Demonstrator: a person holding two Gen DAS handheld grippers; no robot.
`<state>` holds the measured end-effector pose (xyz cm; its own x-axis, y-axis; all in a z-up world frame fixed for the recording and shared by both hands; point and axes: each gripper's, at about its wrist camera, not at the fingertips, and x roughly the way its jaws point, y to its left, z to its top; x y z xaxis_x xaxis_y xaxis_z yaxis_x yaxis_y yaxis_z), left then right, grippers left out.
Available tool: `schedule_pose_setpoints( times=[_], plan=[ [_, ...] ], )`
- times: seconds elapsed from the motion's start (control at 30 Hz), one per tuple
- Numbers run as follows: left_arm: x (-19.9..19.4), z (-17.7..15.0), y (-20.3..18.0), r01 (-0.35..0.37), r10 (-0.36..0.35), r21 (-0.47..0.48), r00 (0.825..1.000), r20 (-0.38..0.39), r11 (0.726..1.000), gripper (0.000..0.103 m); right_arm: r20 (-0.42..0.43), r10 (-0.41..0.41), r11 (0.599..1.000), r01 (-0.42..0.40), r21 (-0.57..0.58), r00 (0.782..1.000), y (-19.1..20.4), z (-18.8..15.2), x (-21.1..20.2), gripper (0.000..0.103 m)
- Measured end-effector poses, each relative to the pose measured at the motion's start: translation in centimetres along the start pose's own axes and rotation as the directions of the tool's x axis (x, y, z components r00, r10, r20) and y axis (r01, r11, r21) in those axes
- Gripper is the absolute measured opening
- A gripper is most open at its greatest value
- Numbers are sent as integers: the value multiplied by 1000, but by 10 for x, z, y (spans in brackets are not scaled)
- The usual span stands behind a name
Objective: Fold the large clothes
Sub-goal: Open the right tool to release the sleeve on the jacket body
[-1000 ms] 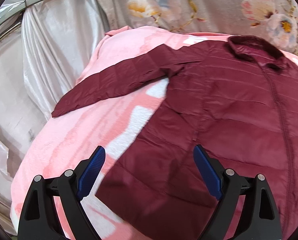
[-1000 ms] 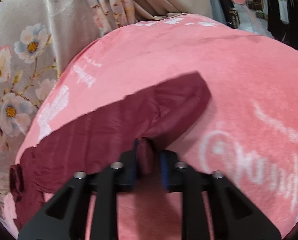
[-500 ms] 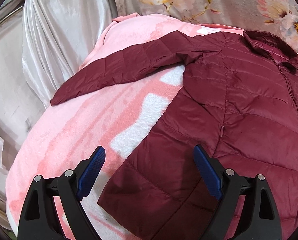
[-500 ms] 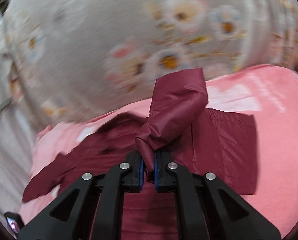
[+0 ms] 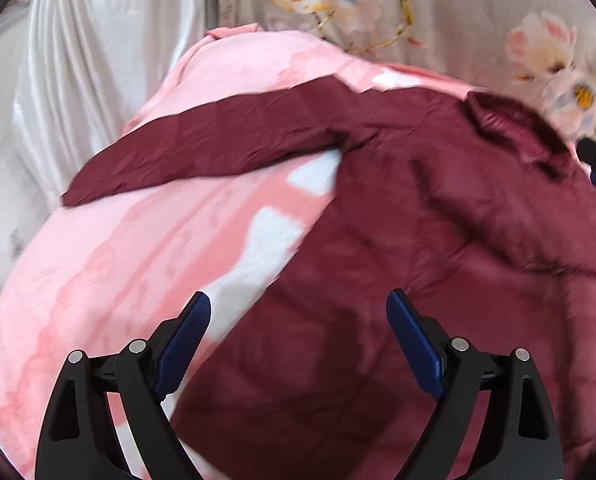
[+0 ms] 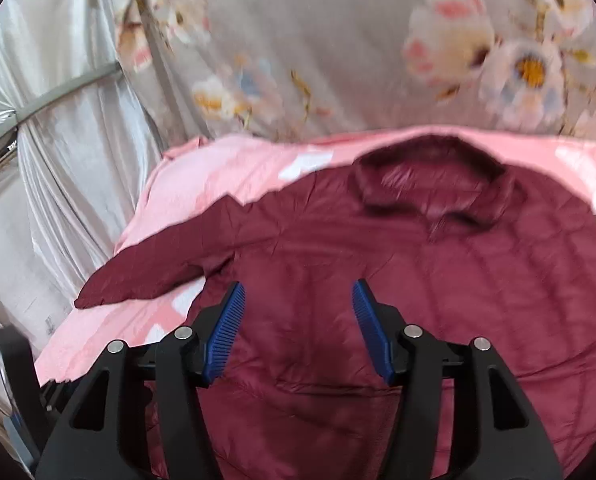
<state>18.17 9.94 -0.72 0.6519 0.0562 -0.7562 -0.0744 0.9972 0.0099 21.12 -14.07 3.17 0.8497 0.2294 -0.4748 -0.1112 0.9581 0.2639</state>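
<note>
A dark red quilted jacket (image 5: pixel 437 248) lies flat on a pink blanket (image 5: pixel 130 264), collar (image 5: pixel 509 124) at the far side. Its left sleeve (image 5: pixel 202 148) stretches out to the left. My left gripper (image 5: pixel 298 320) is open and empty above the jacket's lower left edge. In the right wrist view the jacket (image 6: pixel 417 272) fills the middle, with its collar (image 6: pixel 433 188) at the back and the left sleeve (image 6: pixel 158 260) pointing left. My right gripper (image 6: pixel 296 306) is open and empty above the jacket's chest. The right sleeve is not clearly visible.
A flowered grey curtain (image 6: pixel 357 48) hangs behind the bed. Shiny silver drapes (image 5: pixel 70 80) and a metal rail (image 6: pixel 58 92) stand at the left. The pink blanket's (image 6: pixel 170 184) left edge drops off beside them. The left gripper's body (image 6: pixel 22 392) shows at the lower left.
My right gripper has let go of the right sleeve, opened, and swung round over the jacket's chest. My left gripper stayed open and shifted slightly over the jacket's lower left.
</note>
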Motion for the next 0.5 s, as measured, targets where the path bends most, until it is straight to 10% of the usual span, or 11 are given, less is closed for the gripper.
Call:
schedule_pose_setpoints(
  times=[0.23, 0.5],
  plan=[
    [18, 40, -43, 228, -229, -41, 972, -47, 973, 89, 45, -144, 967, 131, 219, 989, -95, 4, -56, 64],
    [73, 60, -72, 330, -375, -237, 909, -182, 914, 73, -83, -231, 801, 237, 549, 970, -233, -36, -63, 65]
  ],
)
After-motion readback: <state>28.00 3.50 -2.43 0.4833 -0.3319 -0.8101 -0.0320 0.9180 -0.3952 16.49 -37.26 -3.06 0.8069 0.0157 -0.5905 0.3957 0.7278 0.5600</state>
